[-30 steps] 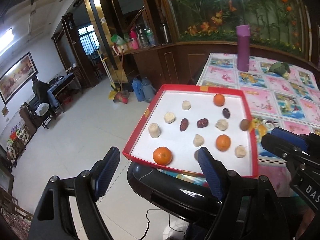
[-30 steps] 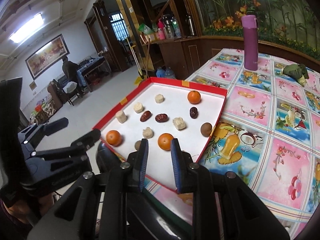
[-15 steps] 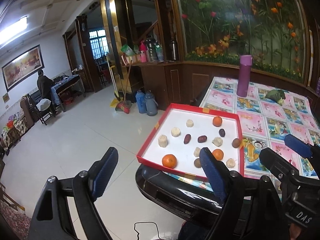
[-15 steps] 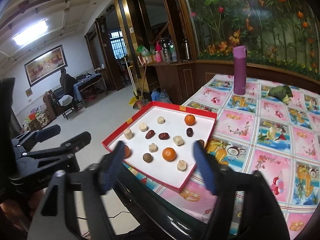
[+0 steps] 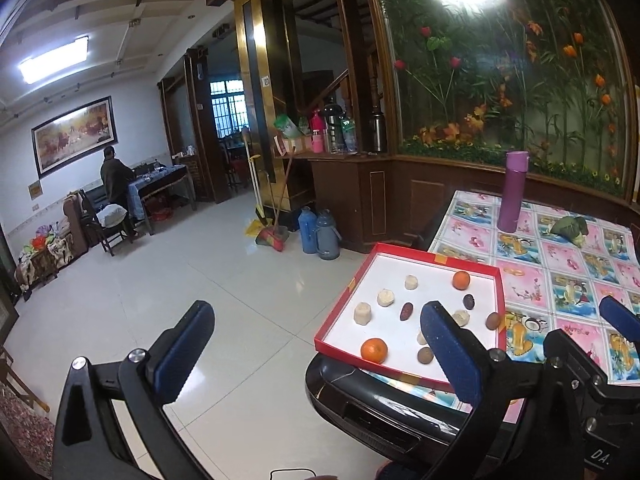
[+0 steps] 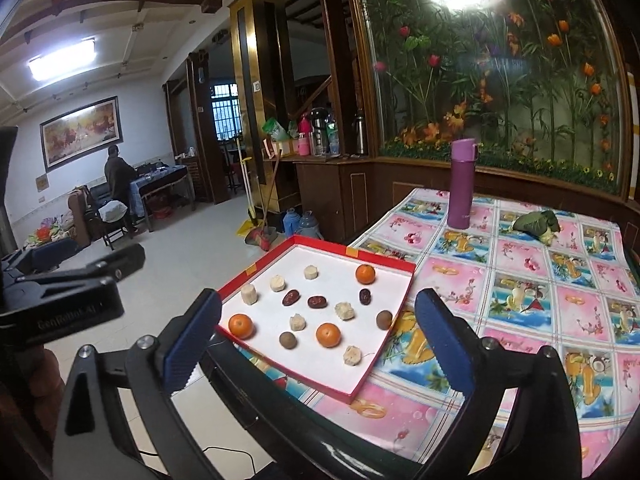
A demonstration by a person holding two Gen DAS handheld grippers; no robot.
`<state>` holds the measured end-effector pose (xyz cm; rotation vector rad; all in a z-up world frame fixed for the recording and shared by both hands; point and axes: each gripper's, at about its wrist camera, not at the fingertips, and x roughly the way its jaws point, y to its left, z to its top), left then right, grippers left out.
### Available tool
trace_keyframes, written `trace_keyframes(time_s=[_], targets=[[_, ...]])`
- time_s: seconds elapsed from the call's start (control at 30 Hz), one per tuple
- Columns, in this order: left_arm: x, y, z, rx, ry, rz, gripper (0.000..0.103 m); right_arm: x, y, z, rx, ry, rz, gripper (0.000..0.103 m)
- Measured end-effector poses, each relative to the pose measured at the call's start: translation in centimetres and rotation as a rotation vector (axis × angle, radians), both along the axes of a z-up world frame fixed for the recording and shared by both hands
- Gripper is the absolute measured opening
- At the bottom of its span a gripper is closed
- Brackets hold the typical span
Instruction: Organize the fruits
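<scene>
Both tongs hover short of the surface's (image 6: 520, 272) near edge, angled slightly down toward the red tray (image 6: 384, 354). The left tongs (image 5: 316, 344) and right tongs (image 6: 316, 322) have just spread wide, gripping nothing. Oranges (image 6: 328, 335), dates (image 6: 317, 301) and pale pieces (image 6: 344, 310) lie scattered in the tray.

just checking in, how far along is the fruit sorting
Done: nothing visibly grouped. In the red tray the oranges, dark dates, pale chunks and brown round fruits lie mixed and scattered.
In hand: nothing. The left gripper and right gripper have just been opening; both are open, empty and short of the tray.
Left: apparently all the sorting.
</scene>
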<state>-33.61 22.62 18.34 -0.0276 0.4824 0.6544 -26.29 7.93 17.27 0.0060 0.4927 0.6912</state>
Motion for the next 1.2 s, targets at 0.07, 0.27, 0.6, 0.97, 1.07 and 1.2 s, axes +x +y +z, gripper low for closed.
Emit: trace_keyframes(time_s=[0.07, 0.27, 0.6, 0.97, 1.07, 1.2], targets=[[0.02, 0.08, 0.11, -0.004, -0.002, -0.005, 0.103, -0.22, 0.15, -0.07, -0.001, 0.007, 0.000, 0.097], [-0.22, 0.16, 0.38, -0.010, -0.015, -0.013, 0.103, -0.45, 0.33, 0.01, -0.002, 0.004, 0.002, 0.097], [-0.32, 0.23, 0.29, -0.029, -0.012, -0.028, 0.103, -0.67, 0.45, 0.06, -0.009, -0.001, -0.002, 0.097], [-0.31, 0.12, 0.27, -0.030, -0.008, -0.030, 0.103, -0.83, 0.44, 0.18, -0.007, 0.006, -0.007, 0.097], [-0.29, 0.10, 0.25, -0.032, -0.005, -0.031, 0.103, -0.72, 0.44, 0.07, -0.009, 0.010, -0.007, 0.097], [-0.12, 0.08, 0.07, -0.036, 0.000, -0.033, 0.103, -0.53, 0.38, -0.09, -0.011, 0.014, -0.008, 0.097]])
